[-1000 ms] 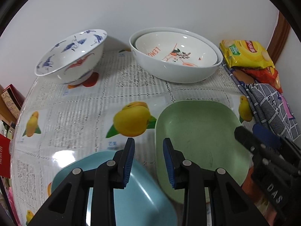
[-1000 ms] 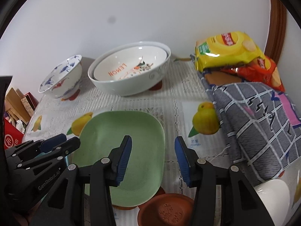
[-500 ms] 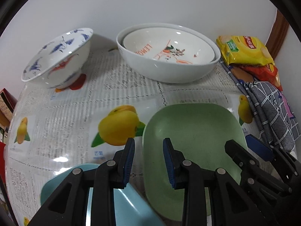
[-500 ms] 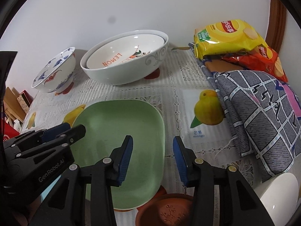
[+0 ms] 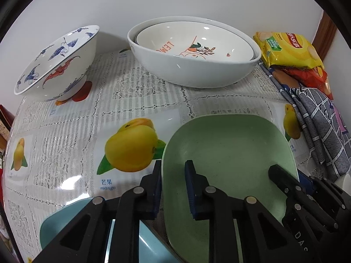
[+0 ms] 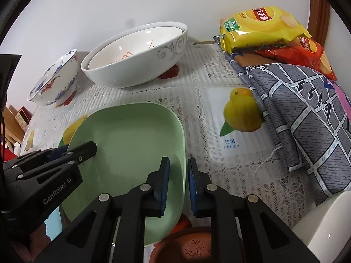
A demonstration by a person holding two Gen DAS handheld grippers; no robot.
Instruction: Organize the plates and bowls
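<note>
A green square plate [image 5: 228, 153] lies on the tablecloth, also in the right wrist view [image 6: 129, 144]. My left gripper [image 5: 173, 188] straddles its left rim, one finger outside and one inside, jaws narrowly apart. My right gripper [image 6: 177, 182] straddles its right rim the same way. A light blue plate [image 5: 72, 223] lies under my left gripper. Two nested white bowls [image 5: 193, 50] stand at the back. A blue-patterned bowl [image 5: 57, 61] stands at the back left.
Yellow and red chip bags [image 6: 263, 26] and a grey checked cloth [image 6: 302, 114] lie at the right. A terracotta dish [image 6: 188, 245] and a white bowl [image 6: 329, 225] sit near the front right. The wall is close behind the bowls.
Both grippers moved forward and down onto the green plate's opposite rims, and their jaws narrowed around the rims. The plate stays on the table.
</note>
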